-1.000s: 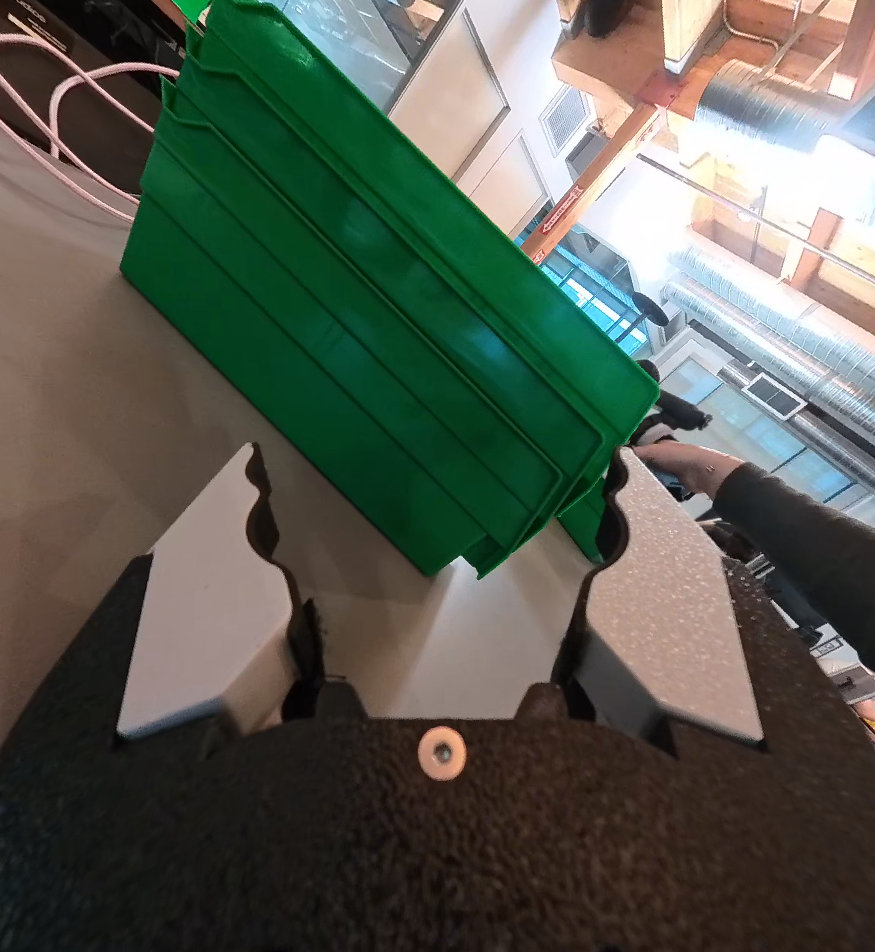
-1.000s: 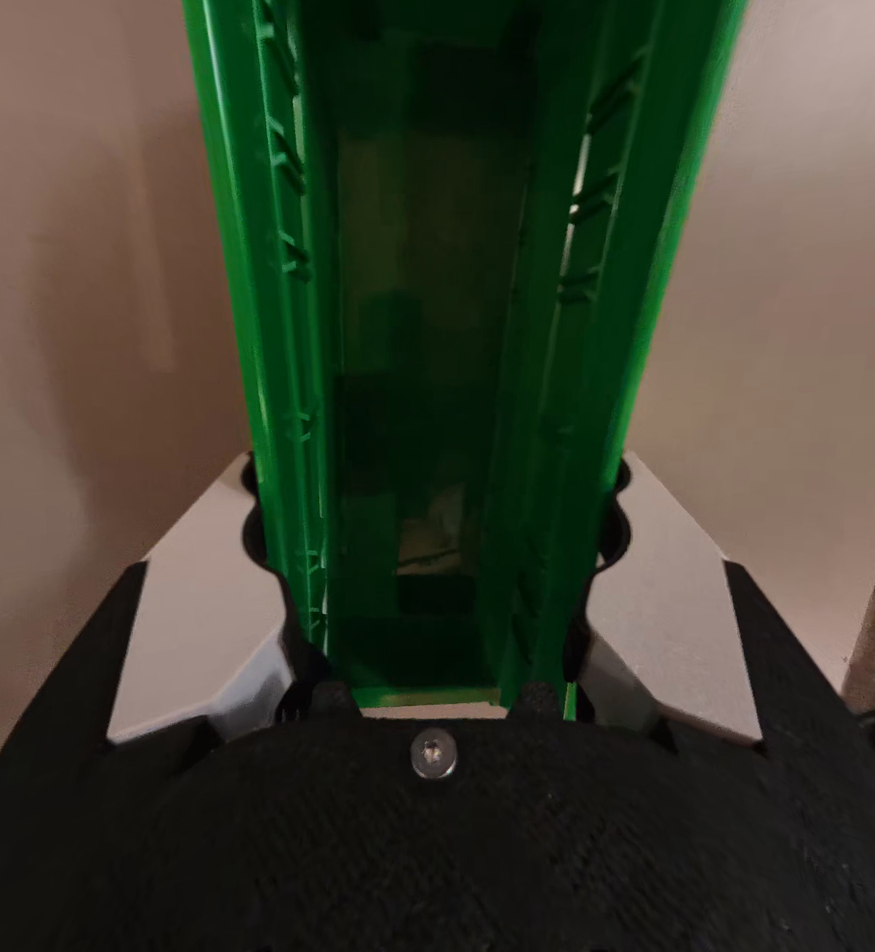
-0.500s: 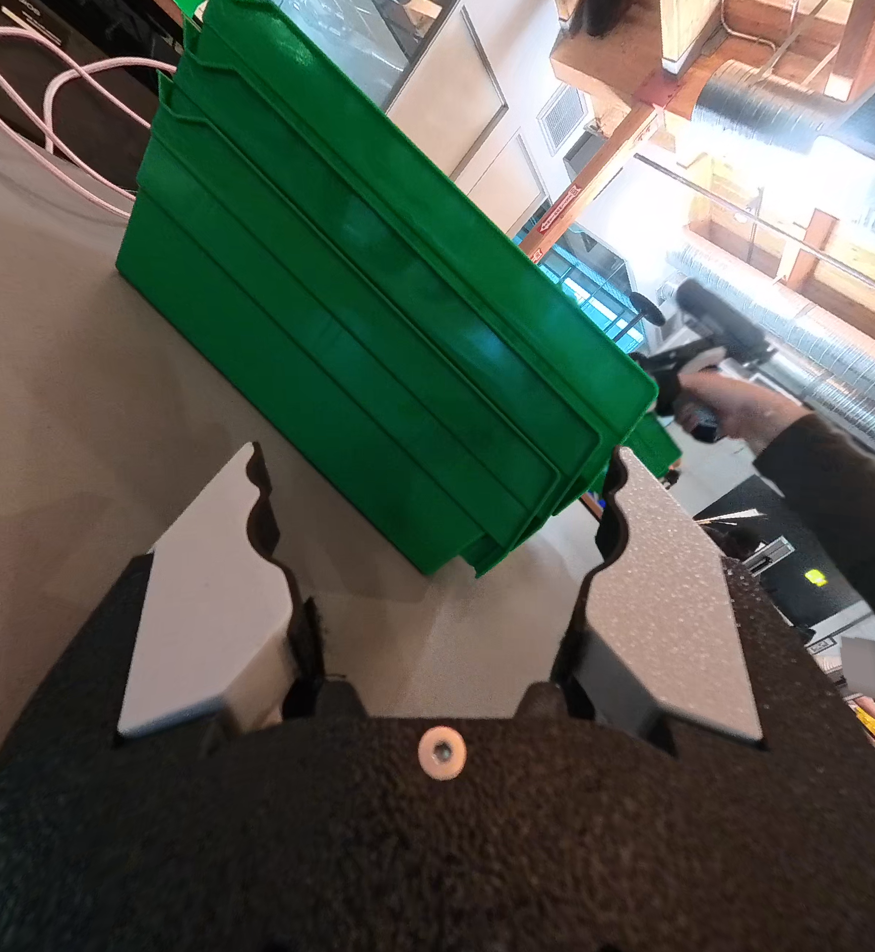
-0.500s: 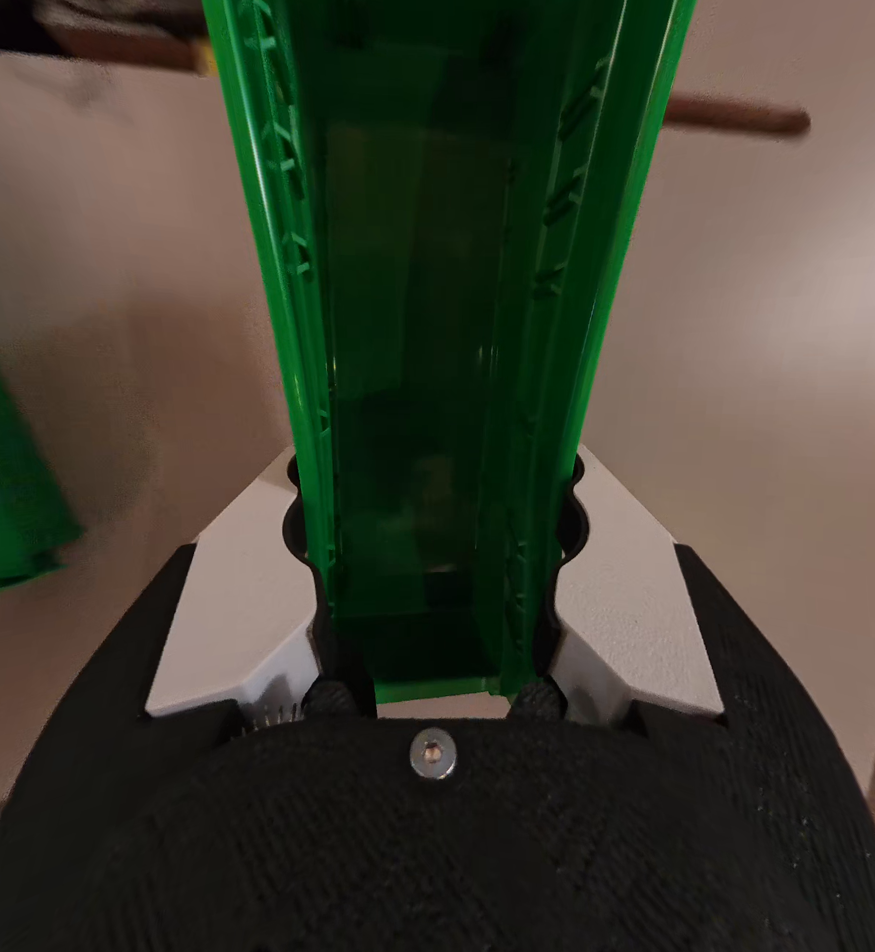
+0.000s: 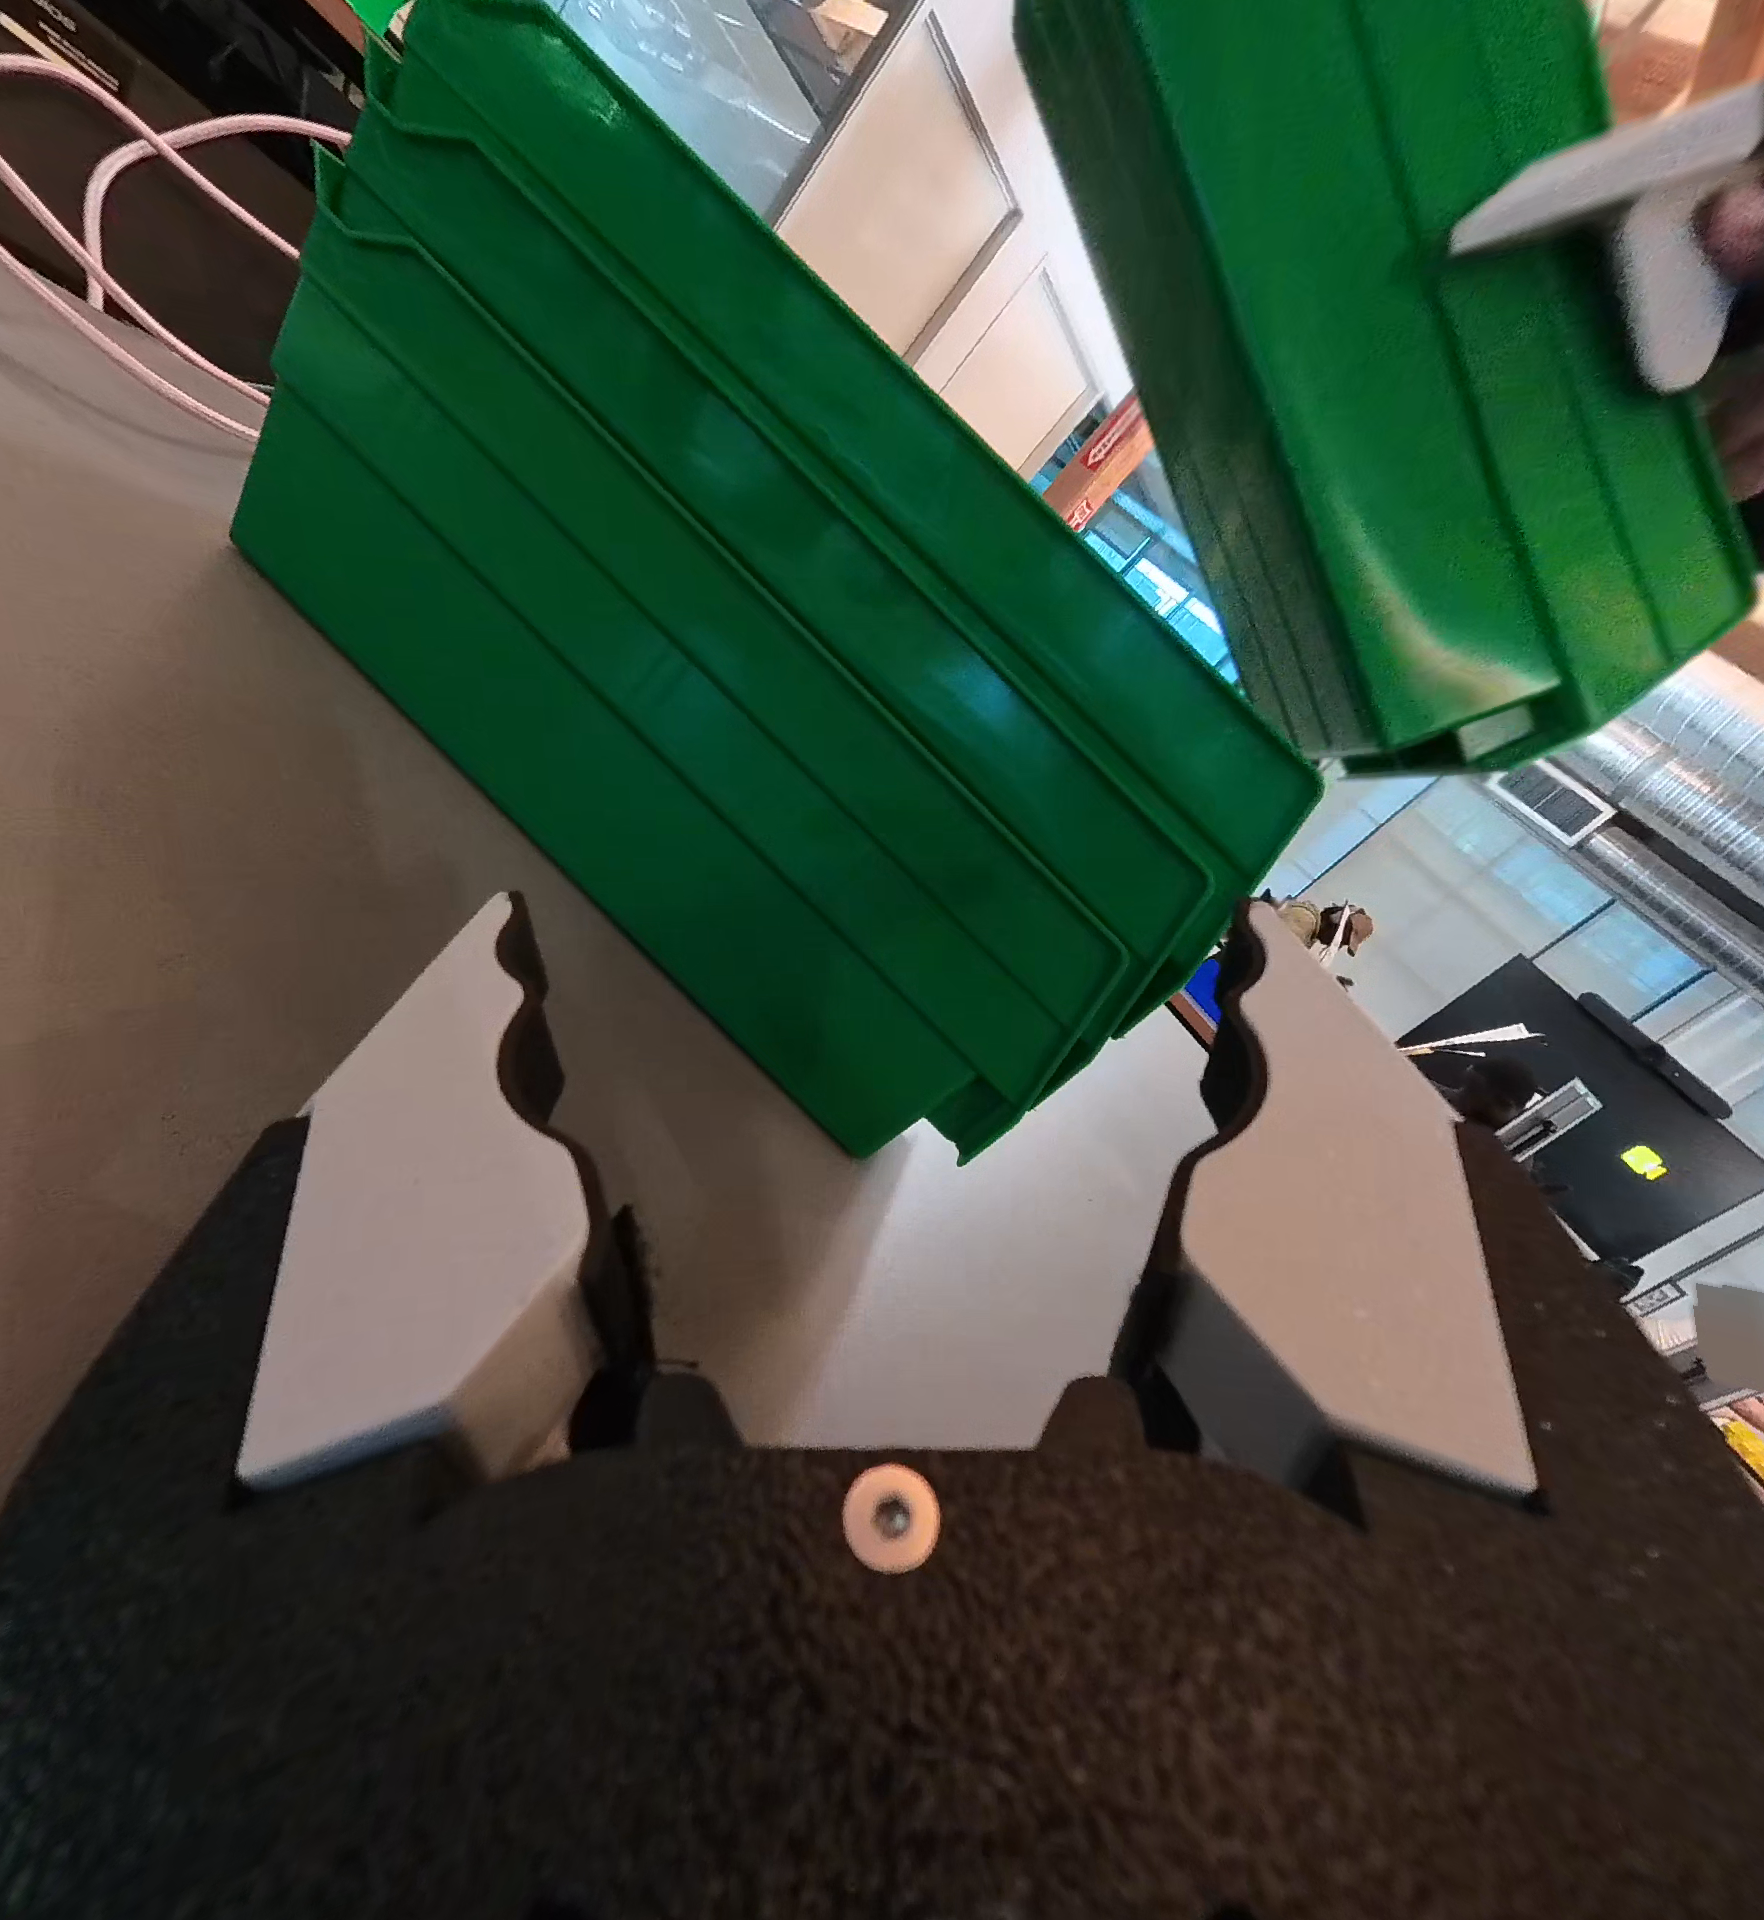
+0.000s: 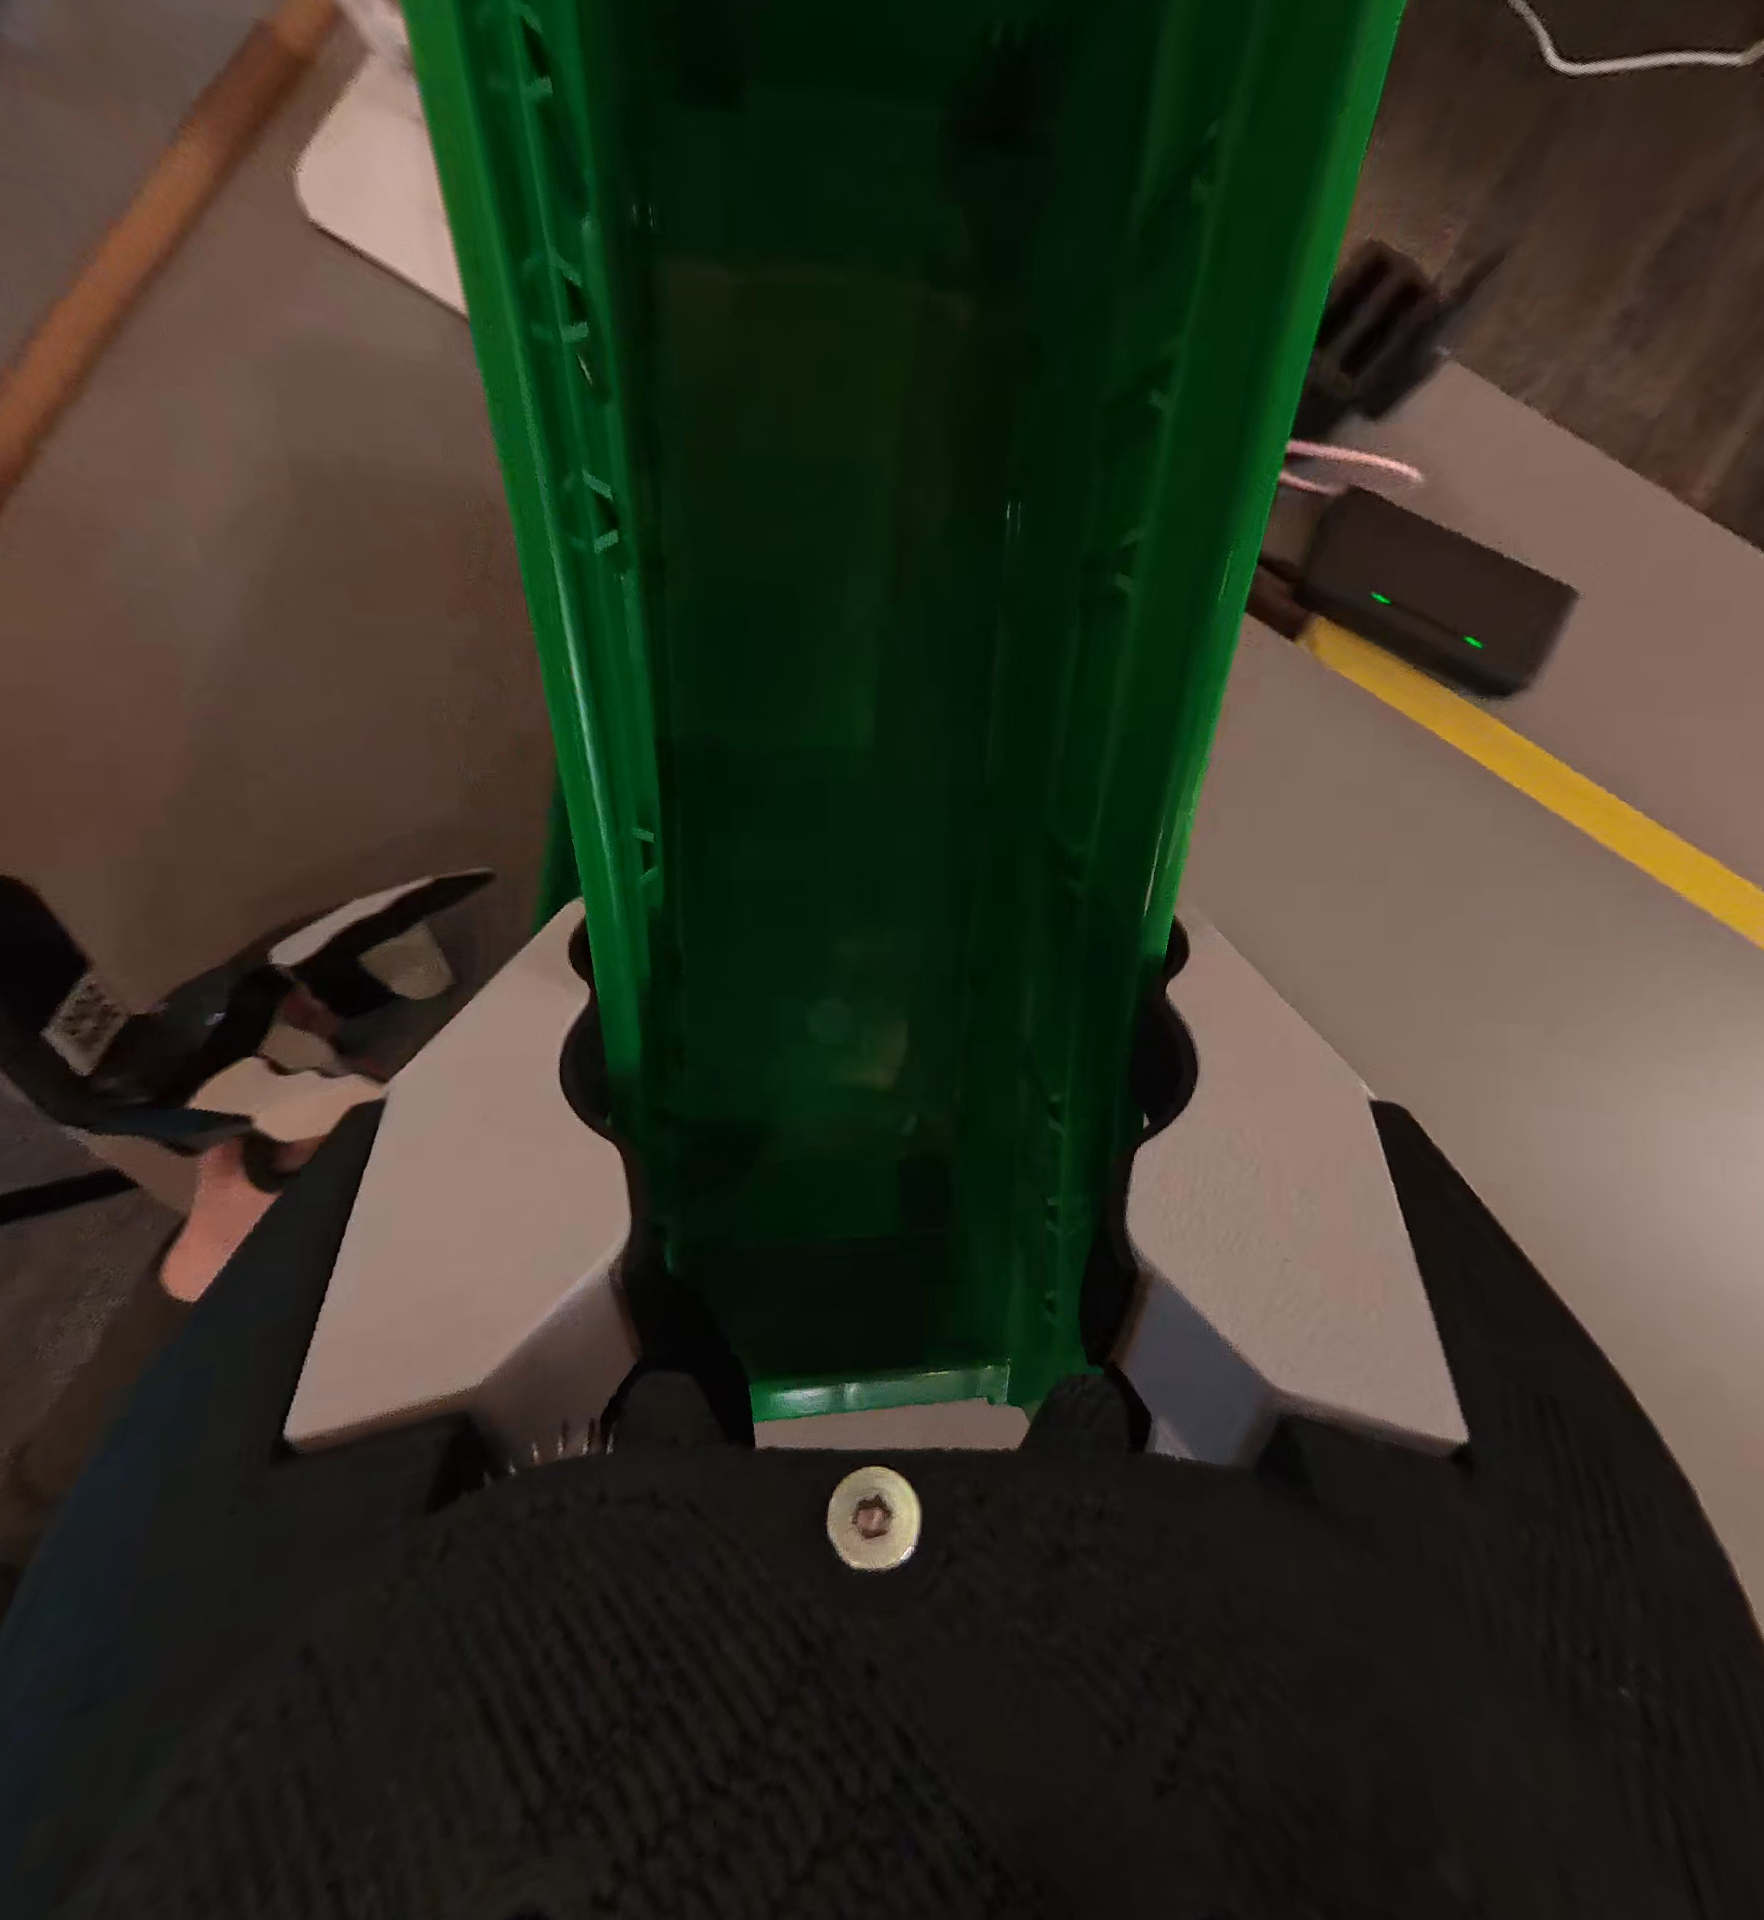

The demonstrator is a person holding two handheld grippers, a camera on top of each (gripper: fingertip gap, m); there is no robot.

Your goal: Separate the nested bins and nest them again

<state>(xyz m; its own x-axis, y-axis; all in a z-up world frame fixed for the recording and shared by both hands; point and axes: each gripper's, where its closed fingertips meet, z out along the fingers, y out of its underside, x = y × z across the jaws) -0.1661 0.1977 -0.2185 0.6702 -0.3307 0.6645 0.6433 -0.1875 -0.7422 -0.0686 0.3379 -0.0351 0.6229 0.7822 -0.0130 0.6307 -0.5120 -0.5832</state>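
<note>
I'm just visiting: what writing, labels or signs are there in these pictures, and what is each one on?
Black box, far corner of the left wrist view: white lettering, too small to read.
Red sign on a wooden beam: blurred, unreadable.
Coded sticker on the left gripper: too blurred to read.
Stacked bins and held bin: no writing visible.

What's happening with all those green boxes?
A person is working with two handheld grippers. The right gripper is clamped on one green bin and holds it up in the air, above and beside the stack of nested green bins that sits on the grey table. The left gripper is open and empty, pointing at the near corner of the stack.
</note>
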